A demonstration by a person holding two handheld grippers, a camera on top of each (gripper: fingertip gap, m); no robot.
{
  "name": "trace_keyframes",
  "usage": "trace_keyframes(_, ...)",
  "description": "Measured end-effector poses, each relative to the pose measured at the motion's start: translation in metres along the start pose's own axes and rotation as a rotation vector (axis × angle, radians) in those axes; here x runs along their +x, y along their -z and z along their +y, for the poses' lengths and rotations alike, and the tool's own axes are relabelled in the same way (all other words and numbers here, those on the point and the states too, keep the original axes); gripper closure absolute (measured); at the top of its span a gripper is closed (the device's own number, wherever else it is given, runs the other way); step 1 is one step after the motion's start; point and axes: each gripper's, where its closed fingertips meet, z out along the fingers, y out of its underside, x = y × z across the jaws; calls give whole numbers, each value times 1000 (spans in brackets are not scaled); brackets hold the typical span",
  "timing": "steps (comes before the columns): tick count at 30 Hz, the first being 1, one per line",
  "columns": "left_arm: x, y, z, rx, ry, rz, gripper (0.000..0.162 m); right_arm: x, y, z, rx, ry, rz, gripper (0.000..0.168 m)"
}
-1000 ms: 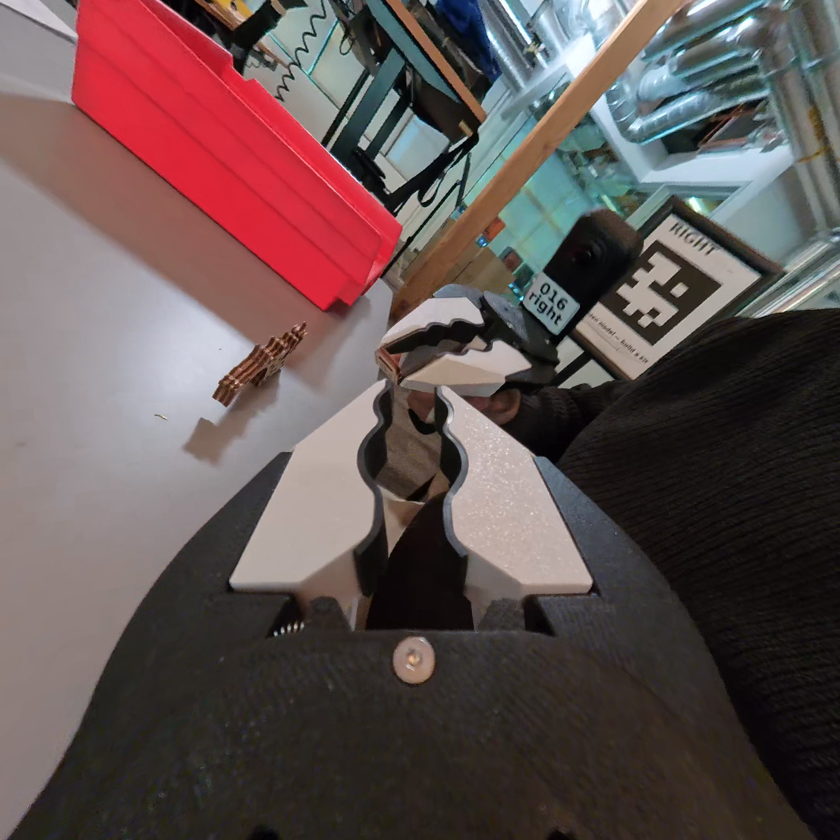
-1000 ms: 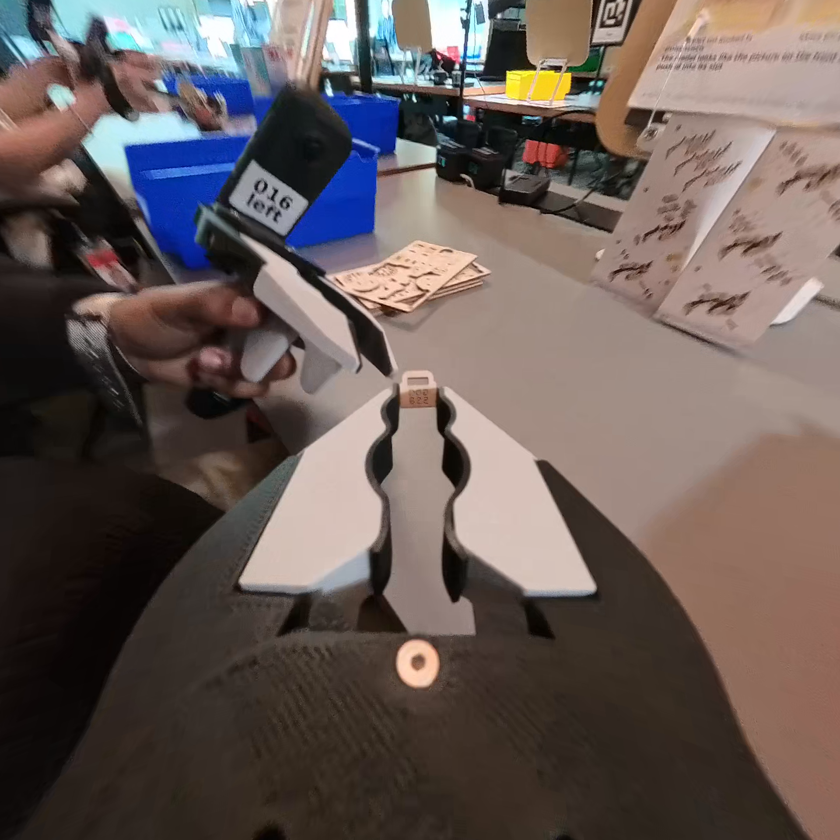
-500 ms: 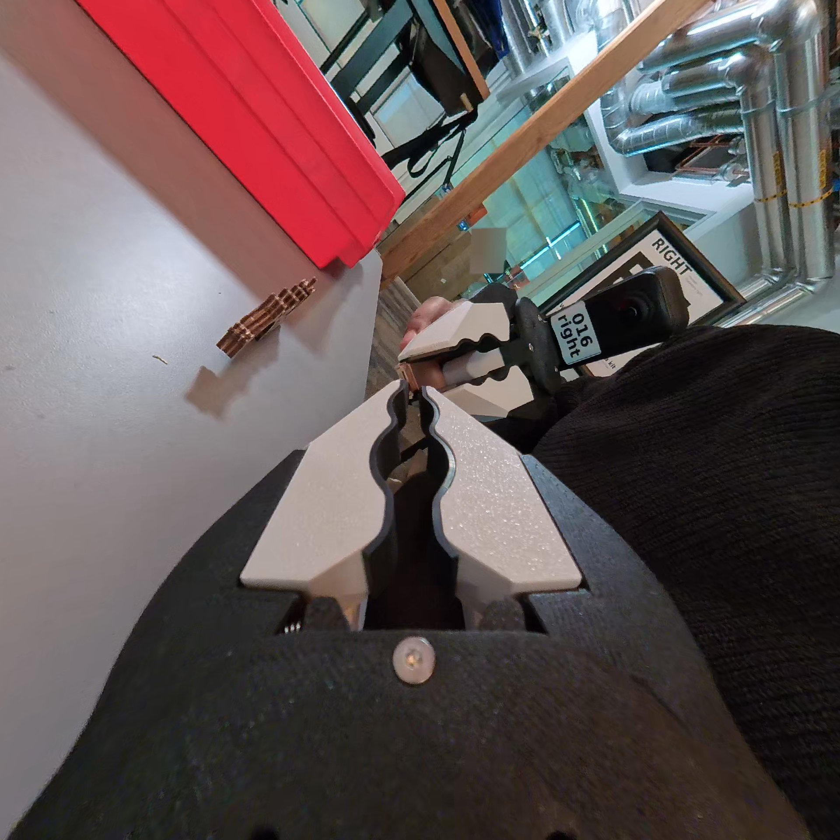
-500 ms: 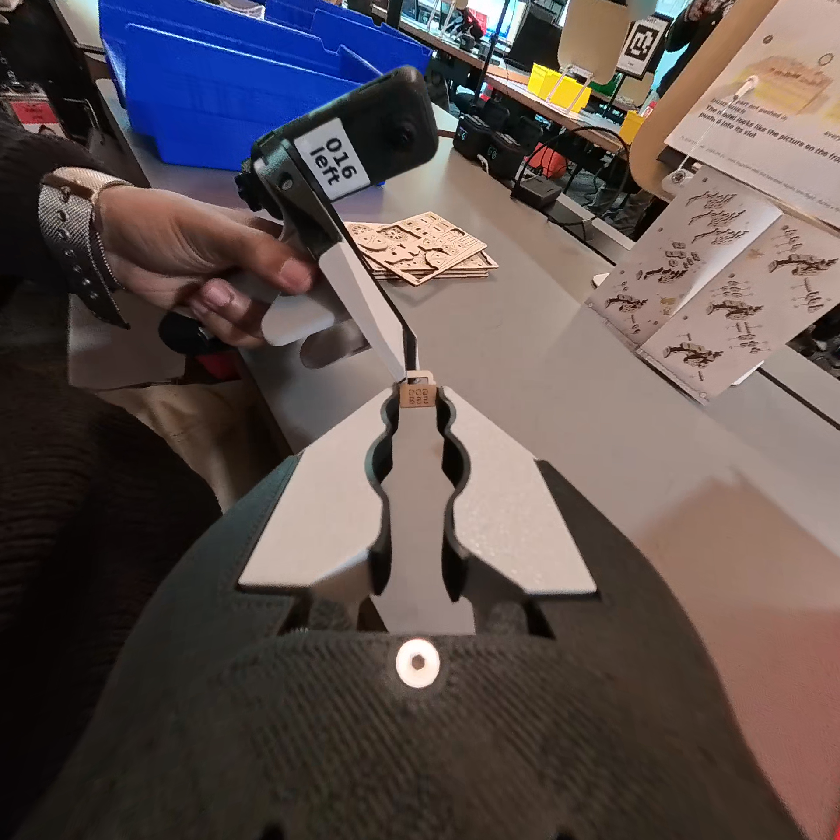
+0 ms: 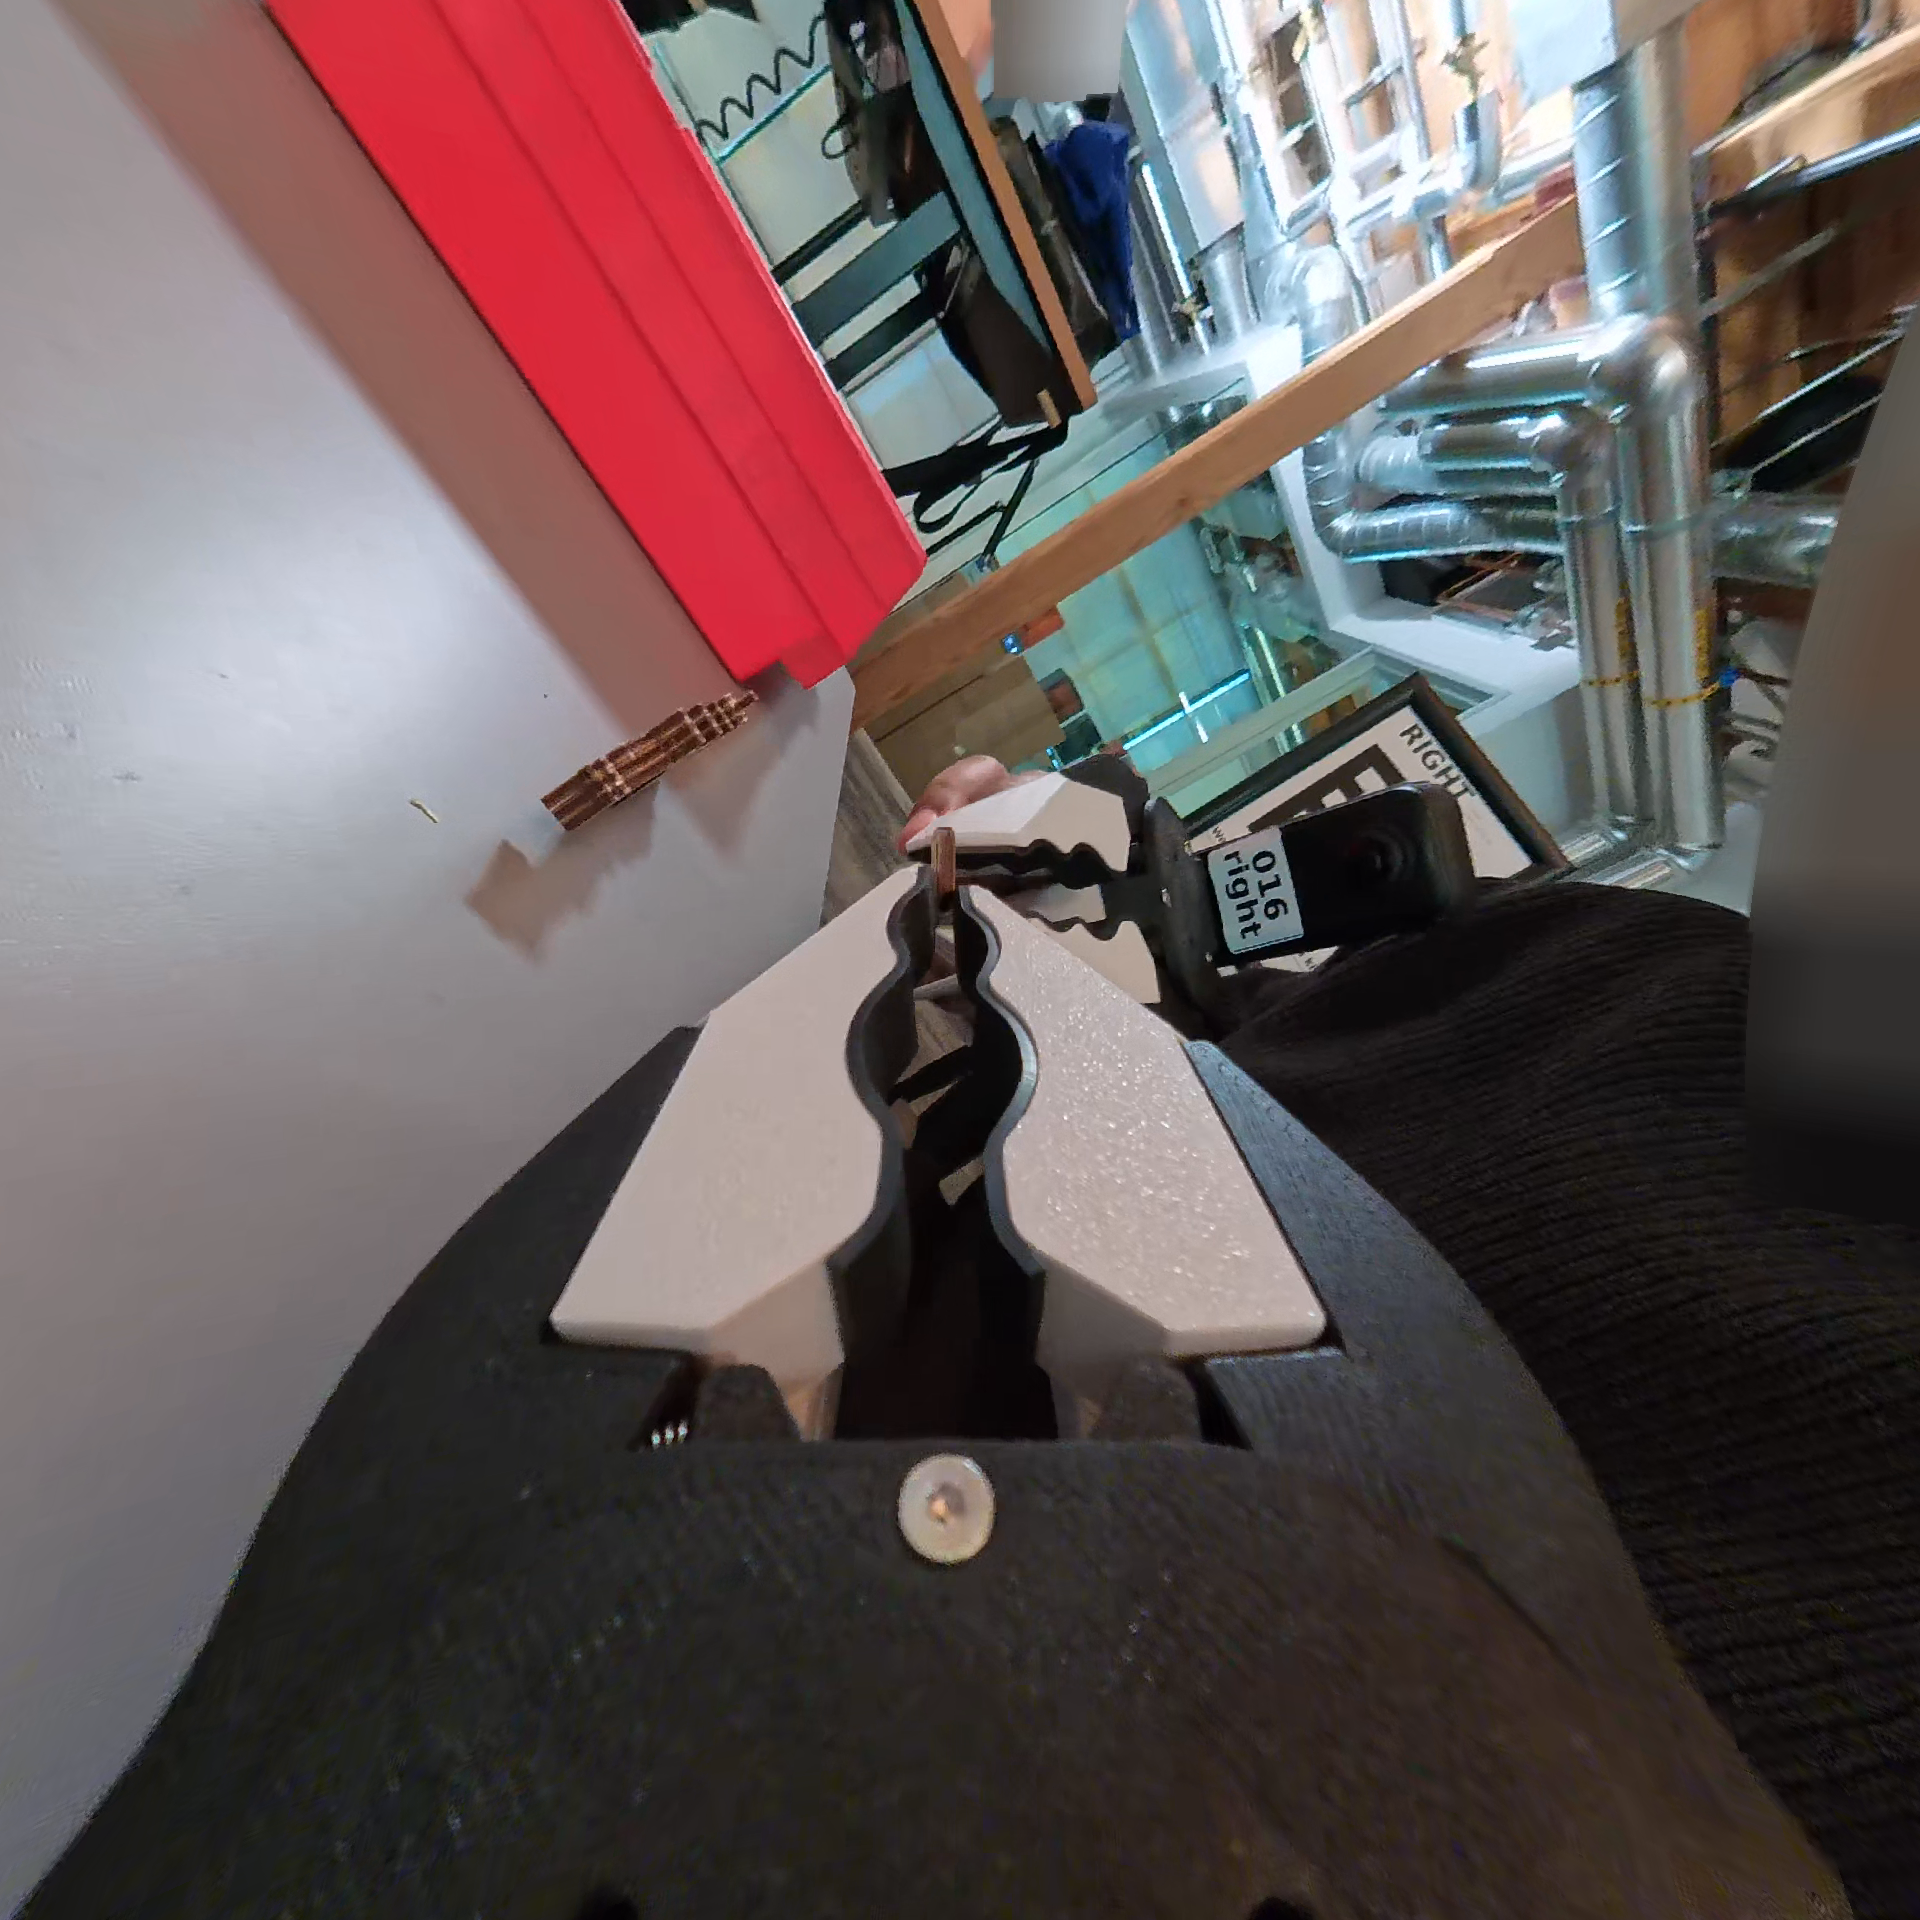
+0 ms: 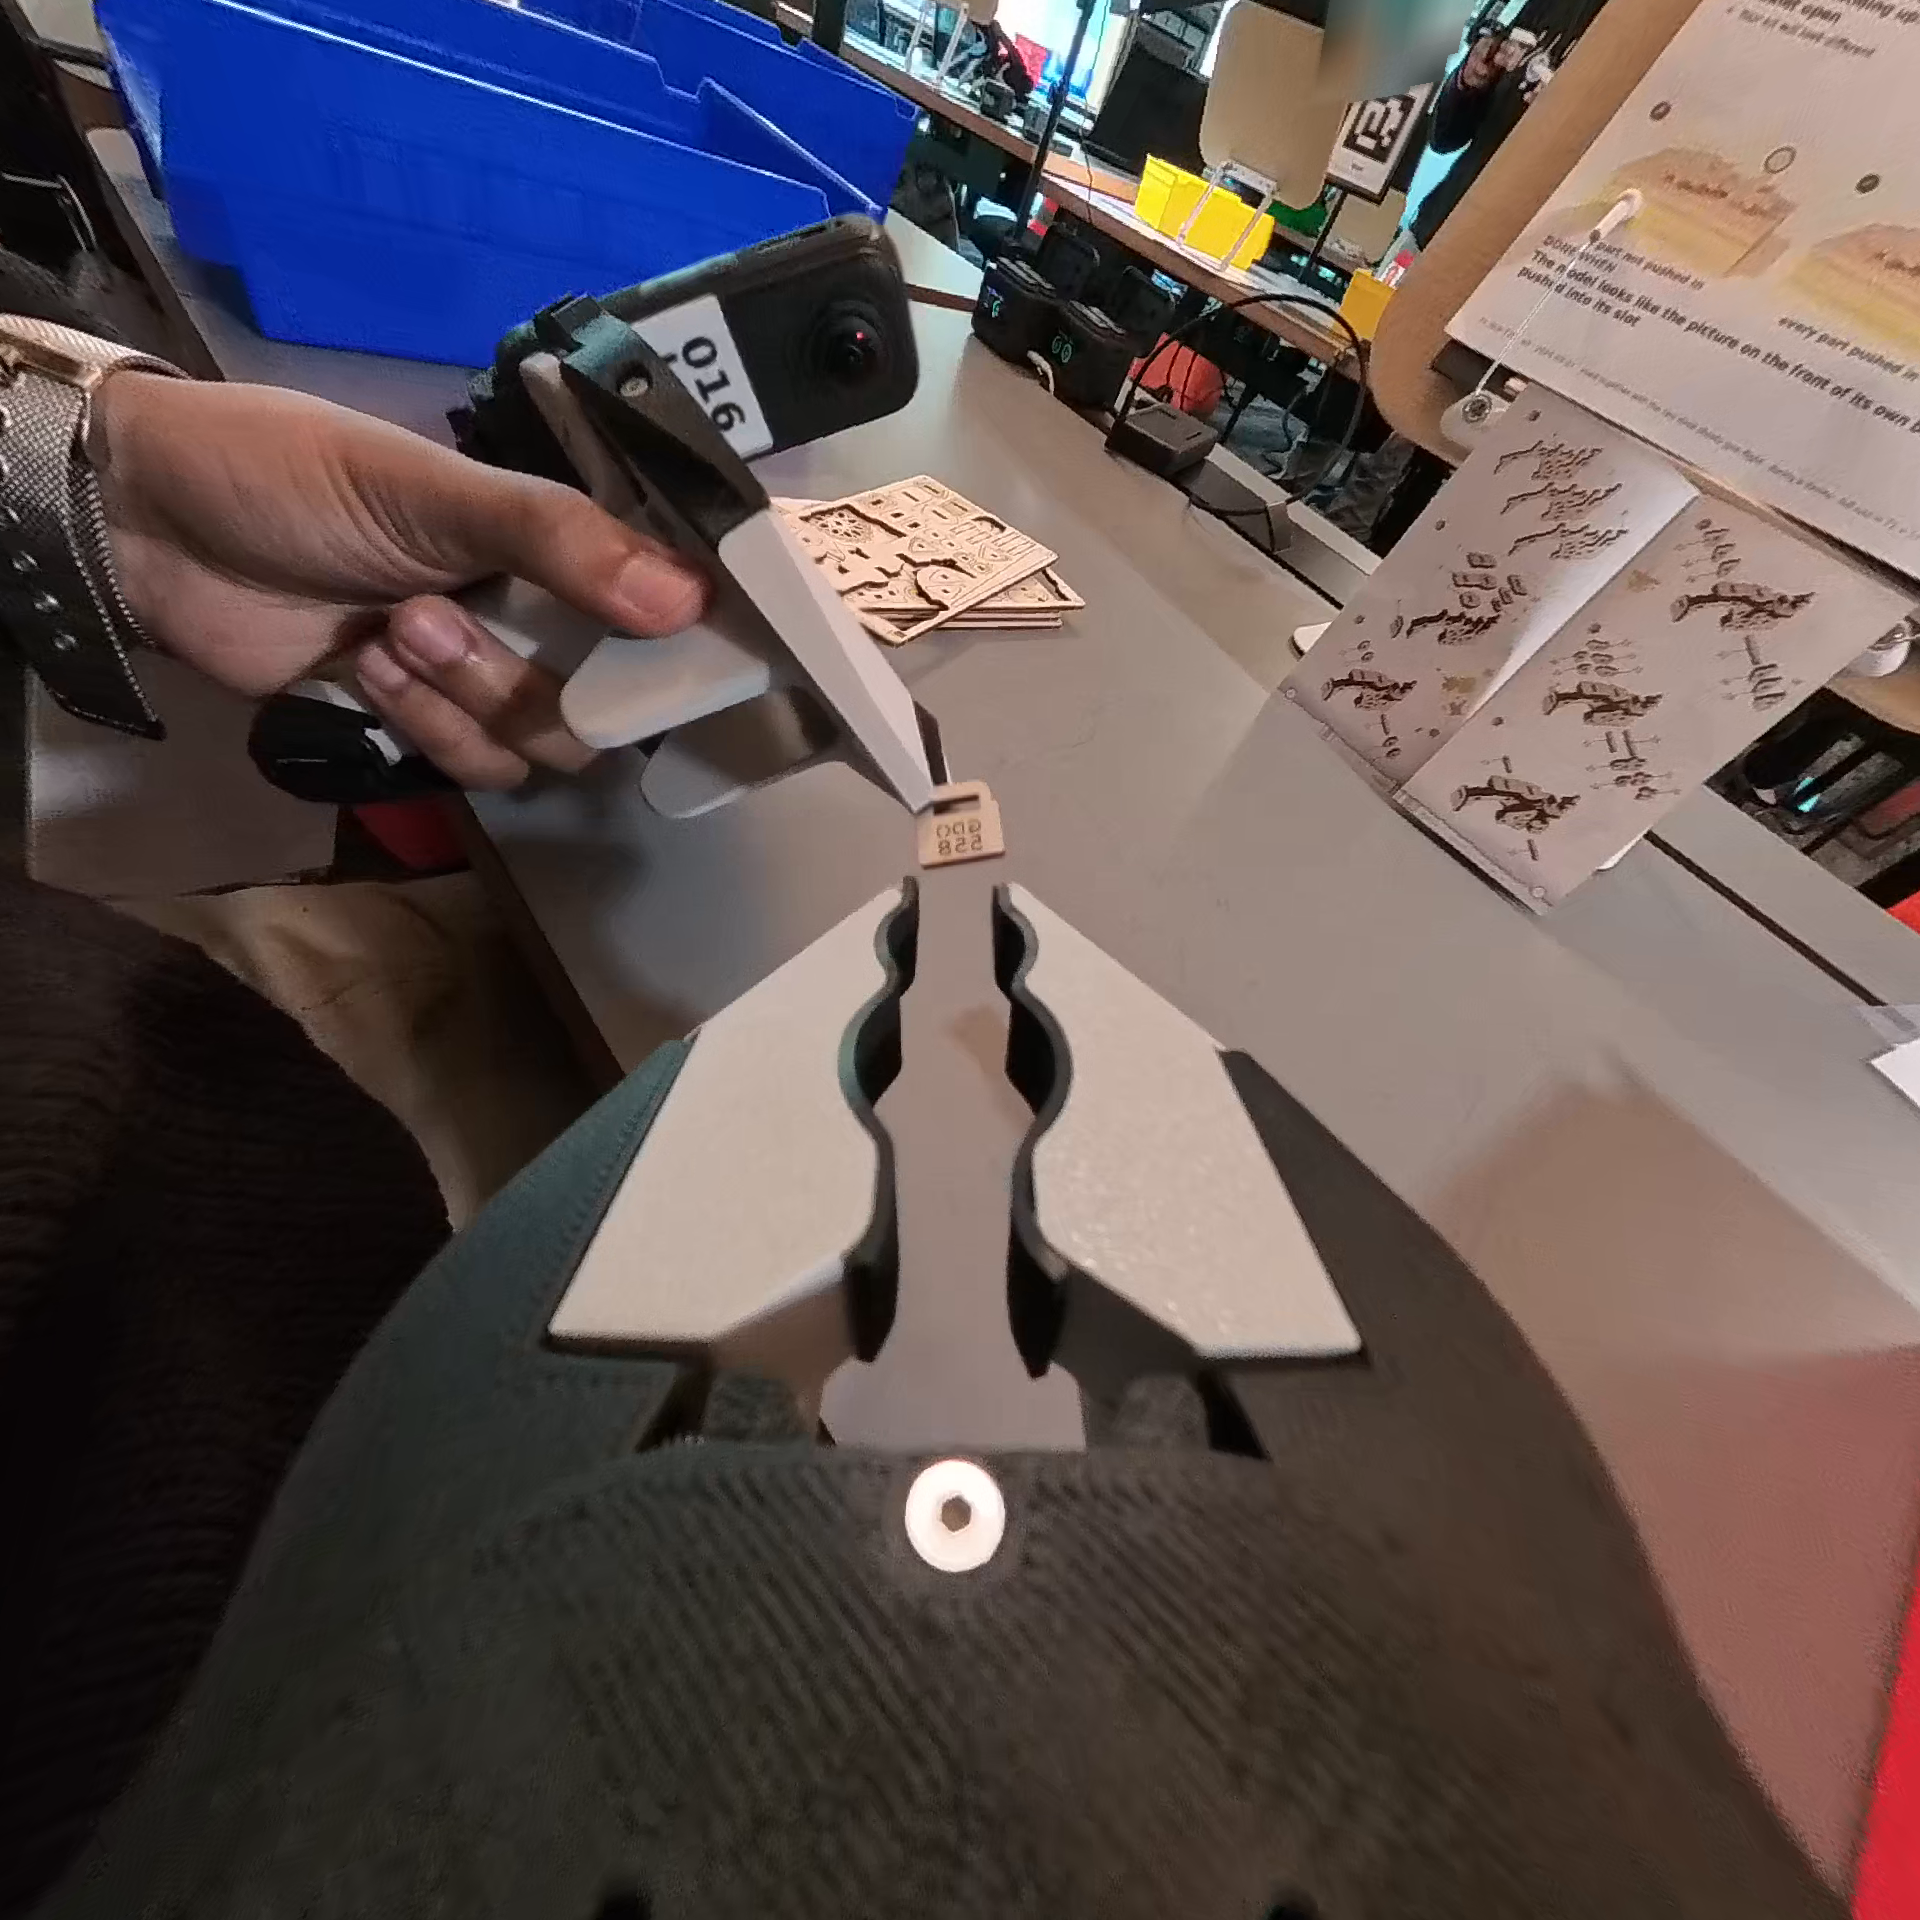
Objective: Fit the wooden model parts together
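Right wrist view: the small wooden tag [image 6: 961, 834] hangs just beyond the tips of the right gripper [image 6: 954, 896], free of both fingers; the jaws stand apart with bare table showing between them.
Left gripper: in the same view the left gripper [image 6: 928, 795] pinches the top edge of the tag, jaws closed on it, held by a hand [image 6: 343, 566].
Left wrist view: the tag [image 5: 944, 860] appears edge-on at the tips of the left gripper [image 5: 940, 896]; the right gripper [image 5: 951, 864] lies just behind it.
Other parts: a layered wooden piece [image 5: 649, 756] rests on the grey table [image 5: 260, 727], just beside the red bin [image 5: 623, 312]. Uncut part sheets [image 6: 925, 561] are stacked farther off, with the instruction cards [image 6: 1579, 644] well apart from them.
Progress: judged early. 1 sub-assembly lies built on the table; the tag is not yet joined to anything, and the sheets hold more parts.
Remaining: seat the tag in its slot, then go on with the other parts.
Change from 0.5 s ago: the tag then sat clamped in the right gripper with the left closing in on it; it has since passed to the left gripper, and the right has released.
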Motion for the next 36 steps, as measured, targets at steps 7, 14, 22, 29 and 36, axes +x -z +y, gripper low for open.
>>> trace_keyframes(7, 2, 0, -2, 13, 27, 36, 162, 2, -2, 2, -8, -24, -1, 153)
trace_keyframes(14, 3, 1, -3, 18, 35, 56, 162, 5, -2, 5, -18, -55, 3, 150)
trace_keyframes(22, 7, 0, -3, 15, 30, 79, 162, 5, -2, 5, -12, -120, -19, 147)
trace_keyframes(29, 8, 0, -4, 21, 26, 84, 162, 9, 0, 2, 21, -298, -74, 143)
trace_keyframes(36, 7, 0, -3, 16, 24, 81, 162, 10, 1, 1, 30, -343, -91, 142)
